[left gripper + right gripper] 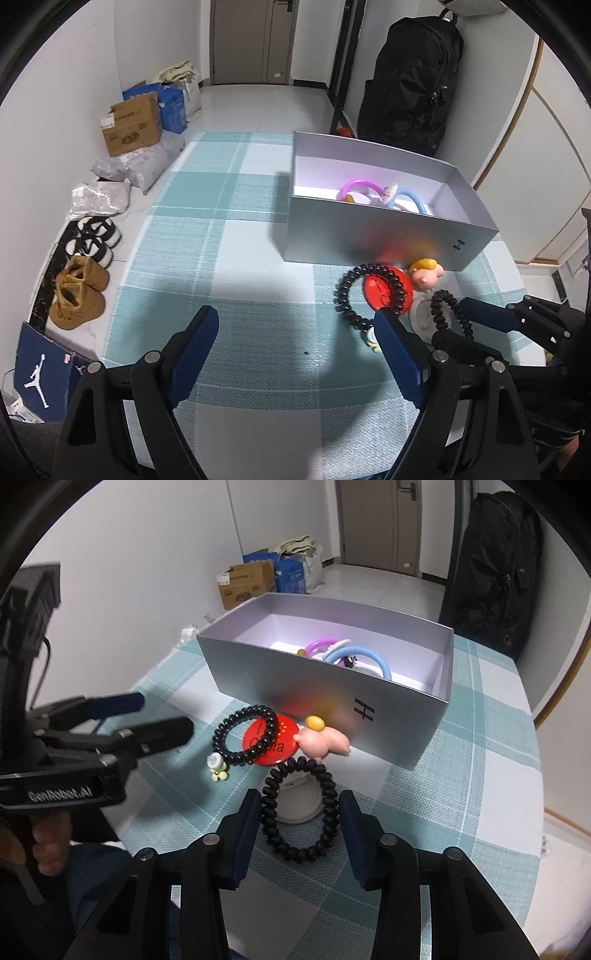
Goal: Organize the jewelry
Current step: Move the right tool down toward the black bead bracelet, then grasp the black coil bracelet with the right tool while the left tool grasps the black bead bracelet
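Behind the grey box (332, 686) wall, bracelets (347, 653) half hidden

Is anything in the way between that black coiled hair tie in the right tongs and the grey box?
Yes. Between the black coil hair tie, framed by the right tongs, and the grey box lie a red disc and a pink figurine. The box is open on top.

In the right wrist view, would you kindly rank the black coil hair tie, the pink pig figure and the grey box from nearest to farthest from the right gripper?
1. Black coil hair tie: between the right gripper's fingers.
2. Pink pig figure: just beyond, slightly right.
3. Grey box: behind the pig, farthest.
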`<state>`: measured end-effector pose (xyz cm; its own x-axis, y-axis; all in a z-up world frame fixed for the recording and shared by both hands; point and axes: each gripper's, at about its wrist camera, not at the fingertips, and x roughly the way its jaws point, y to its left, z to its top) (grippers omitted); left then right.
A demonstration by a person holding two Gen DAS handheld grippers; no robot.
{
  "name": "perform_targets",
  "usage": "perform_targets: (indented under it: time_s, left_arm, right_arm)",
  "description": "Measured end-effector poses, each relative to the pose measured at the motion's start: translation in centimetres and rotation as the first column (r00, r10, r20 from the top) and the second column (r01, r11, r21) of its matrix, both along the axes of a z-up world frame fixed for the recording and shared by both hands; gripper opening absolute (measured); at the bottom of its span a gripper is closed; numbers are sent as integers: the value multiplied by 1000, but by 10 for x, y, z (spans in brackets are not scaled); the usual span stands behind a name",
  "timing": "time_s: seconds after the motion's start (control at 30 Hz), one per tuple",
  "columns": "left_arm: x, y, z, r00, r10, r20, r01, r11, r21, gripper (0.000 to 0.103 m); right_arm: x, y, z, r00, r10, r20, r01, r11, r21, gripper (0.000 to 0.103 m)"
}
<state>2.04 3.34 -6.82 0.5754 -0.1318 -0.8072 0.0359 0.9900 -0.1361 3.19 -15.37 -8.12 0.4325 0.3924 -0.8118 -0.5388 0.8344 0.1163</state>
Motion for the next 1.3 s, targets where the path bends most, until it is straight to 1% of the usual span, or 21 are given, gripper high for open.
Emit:
perform_targets:
  time_s: [0.1, 0.27, 0.4, 0.5, 0.7, 0.83, 0.93, 1.0, 1.03, 1.07, 1.1, 1.13, 1.17, 1.3]
  left_arm:
    - [2, -3, 0, 1000, -12, 0, 12, 1000, -9, 83]
    - [7, -8, -3, 1000, -25, -12, 25, 999, -21, 83]
    - [11, -18, -7, 998, -59, -22, 59, 998, 10, 83]
    - [12, -23, -8, 997, -77, -27, 77, 997, 3, 83]
    - [16, -38, -15, 992, -119, -50, 120, 993, 21, 83]
    - [19, -43, -16, 992, -120, -48, 122, 992, 37, 83]
    - [22, -41, -16, 993, -113, -43, 113, 993, 16, 83]
    - [23, -41, -16, 993, -107, -41, 108, 994, 35, 78]
    - [24, -43, -16, 994, -106, -38, 108, 993, 51, 73]
    - [23, -43, -15, 992, -120, -33, 121, 992, 37, 64]
    - [22, -45, -14, 991, -130, -30, 131, 991, 36, 60]
    - [21, -46, -12, 989, -147, -26, 148, 988, 32, 49]
    - [21, -48, -12, 987, -159, -25, 159, 987, 28, 41]
    - [17, -51, -10, 982, -187, -29, 187, 982, 12, 33]
  right_arm:
    - [1, -2, 1, 1000, 0, -19, 1, 1000, 24, 38]
    - [2, -11, 6, 999, -16, -35, 19, 998, 66, 38]
    - [7, -22, 10, 998, -42, -52, 47, 993, 106, 38]
    - [9, -29, 12, 997, -58, -58, 65, 990, 125, 38]
    - [10, -41, 19, 995, -84, -53, 91, 983, 158, 38]
    - [11, -48, 23, 994, -90, -58, 99, 977, 186, 37]
    - [11, -50, 26, 995, -91, -48, 99, 975, 198, 37]
    - [12, -51, 27, 994, -93, -48, 101, 973, 206, 37]
    - [12, -51, 27, 994, -95, -48, 103, 973, 208, 37]
    - [12, -52, 27, 994, -96, -49, 104, 972, 211, 37]
    - [12, -52, 27, 994, -96, -48, 105, 972, 213, 37]
    - [12, -52, 27, 994, -96, -47, 104, 971, 213, 37]
    - [12, -52, 27, 994, -96, -47, 104, 971, 214, 37]
    - [10, -51, 27, 995, -93, -45, 101, 973, 209, 37]
